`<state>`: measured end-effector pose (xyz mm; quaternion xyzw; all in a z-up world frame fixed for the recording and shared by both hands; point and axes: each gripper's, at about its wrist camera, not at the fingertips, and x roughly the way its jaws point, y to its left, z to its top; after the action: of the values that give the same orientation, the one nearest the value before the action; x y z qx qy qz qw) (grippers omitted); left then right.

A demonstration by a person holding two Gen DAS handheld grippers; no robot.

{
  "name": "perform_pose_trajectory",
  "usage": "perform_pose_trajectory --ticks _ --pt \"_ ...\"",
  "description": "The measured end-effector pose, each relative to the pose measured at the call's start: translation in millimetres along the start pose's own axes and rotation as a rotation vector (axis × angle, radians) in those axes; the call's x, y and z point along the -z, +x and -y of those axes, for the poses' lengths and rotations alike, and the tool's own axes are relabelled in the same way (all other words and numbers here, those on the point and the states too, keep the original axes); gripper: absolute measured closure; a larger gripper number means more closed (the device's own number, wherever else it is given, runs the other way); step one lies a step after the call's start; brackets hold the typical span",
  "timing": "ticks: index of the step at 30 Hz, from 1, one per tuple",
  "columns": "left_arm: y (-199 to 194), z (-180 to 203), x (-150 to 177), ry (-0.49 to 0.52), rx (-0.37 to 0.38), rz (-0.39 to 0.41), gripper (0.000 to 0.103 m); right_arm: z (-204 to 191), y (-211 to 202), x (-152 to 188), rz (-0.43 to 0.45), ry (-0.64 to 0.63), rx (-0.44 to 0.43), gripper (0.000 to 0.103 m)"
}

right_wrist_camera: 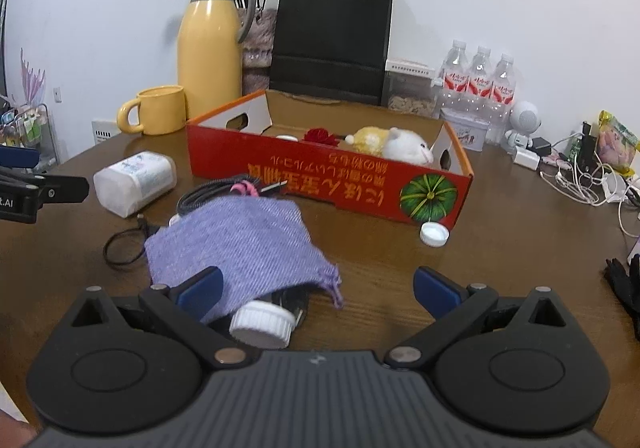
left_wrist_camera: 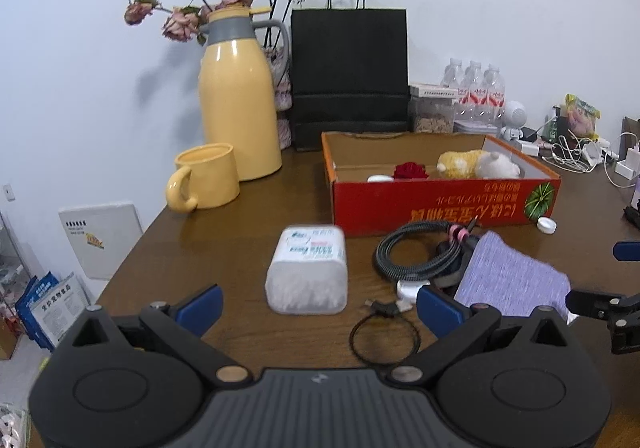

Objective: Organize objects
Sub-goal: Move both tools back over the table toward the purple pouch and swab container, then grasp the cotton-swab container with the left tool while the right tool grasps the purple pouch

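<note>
both your grippers, left [left_wrist_camera: 319,306] and right [right_wrist_camera: 318,290], are spread wide, holding nothing. your left faces the cotton swab tub [left_wrist_camera: 307,270] lying on the table [left_wrist_camera: 192,260]; your right hovers beside the purple cloth [right_wrist_camera: 244,240], before the red box [right_wrist_camera: 332,176].

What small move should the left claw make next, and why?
Probably ease the left claw forward around the cotton swab container: it is open, empty, and the container lies on its side on the table directly ahead, outside the red box.
</note>
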<state>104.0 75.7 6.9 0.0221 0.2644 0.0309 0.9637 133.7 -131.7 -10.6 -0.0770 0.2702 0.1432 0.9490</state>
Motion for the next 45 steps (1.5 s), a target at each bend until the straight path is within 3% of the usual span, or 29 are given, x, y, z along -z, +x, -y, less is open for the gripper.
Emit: perform_pose_trajectory --ticks 8,18,20,21,26,27,29,32,40,45 --pt "5 -16 7 -0.03 -0.011 -0.023 0.0 -7 4 -1 0.006 -0.001 -0.035 0.0" --pt "4 -27 14 -0.056 -0.009 -0.037 0.0 -33 49 -16 -0.019 -0.043 -0.117 0.0" --pt "5 -29 16 -0.06 -0.008 -0.042 0.0 -33 52 -14 -0.024 -0.036 -0.131 0.017" --pt "6 -29 16 -0.061 -0.009 -0.045 0.0 -33 51 -13 -0.022 -0.031 -0.145 0.018" --pt "6 -27 17 -0.063 -0.004 -0.048 0.0 -28 42 -12 0.007 -0.021 -0.101 0.056" --pt "6 -26 17 -0.063 -0.003 -0.049 0.0 -26 40 -11 0.009 -0.022 -0.1 0.06" --pt "7 -25 18 -0.062 -0.002 -0.053 0.0 -24 38 -10 0.018 -0.028 -0.091 0.078" --pt "7 -22 18 -0.059 0.001 -0.058 0.0 -19 34 -10 0.036 -0.017 -0.098 0.093" --pt "7 -16 13 -0.049 -0.006 -0.057 0.0 0 11 -19 0.14 0.07 -0.131 0.098" --pt "15 -11 6 -0.049 -0.004 -0.06 0.0 23 1 -29 0.188 0.124 -0.091 0.098"
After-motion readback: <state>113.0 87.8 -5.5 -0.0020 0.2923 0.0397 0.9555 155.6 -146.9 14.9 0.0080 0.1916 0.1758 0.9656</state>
